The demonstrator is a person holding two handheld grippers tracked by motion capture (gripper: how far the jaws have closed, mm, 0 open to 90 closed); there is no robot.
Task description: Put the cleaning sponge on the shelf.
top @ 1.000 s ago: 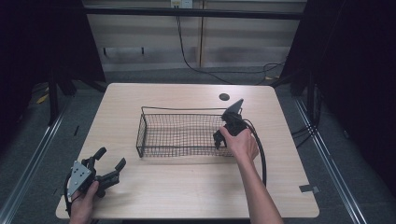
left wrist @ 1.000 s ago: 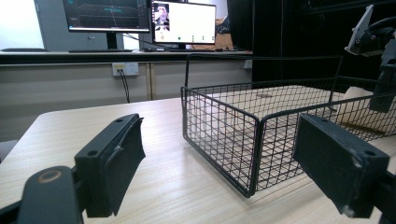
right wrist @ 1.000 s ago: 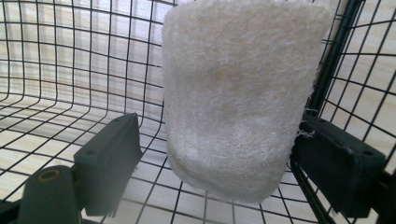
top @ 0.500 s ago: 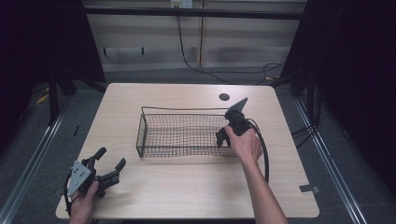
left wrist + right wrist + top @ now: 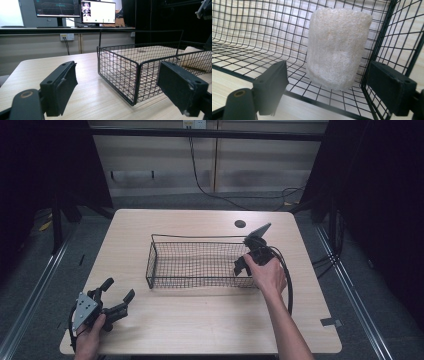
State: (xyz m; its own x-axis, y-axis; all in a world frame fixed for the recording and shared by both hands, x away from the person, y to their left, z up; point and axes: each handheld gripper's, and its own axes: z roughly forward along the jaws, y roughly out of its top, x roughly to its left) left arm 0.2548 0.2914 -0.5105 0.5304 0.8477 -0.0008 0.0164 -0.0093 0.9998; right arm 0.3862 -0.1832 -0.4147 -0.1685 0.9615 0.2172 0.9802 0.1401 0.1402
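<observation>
A black wire basket stands in the middle of the wooden table. A white foam-wrapped roll lies inside at its right end; the left gripper view shows this roll through the mesh. My right gripper hangs over the basket's right end, tilted down toward the roll. Its jaws have just been closing a little but stand open and clear of the roll, with nothing pressed between them. My left gripper rests near the table's front left corner, open and empty, pointing at the basket.
A round black hole sits in the tabletop behind the basket. The right gripper's cable loops over the table's right part. A grey tape patch marks the front right corner. Monitors stand on a far desk.
The right hand and its gripper have lifted and drawn slightly to the right at the basket's end. The left gripper has stayed where it was.
</observation>
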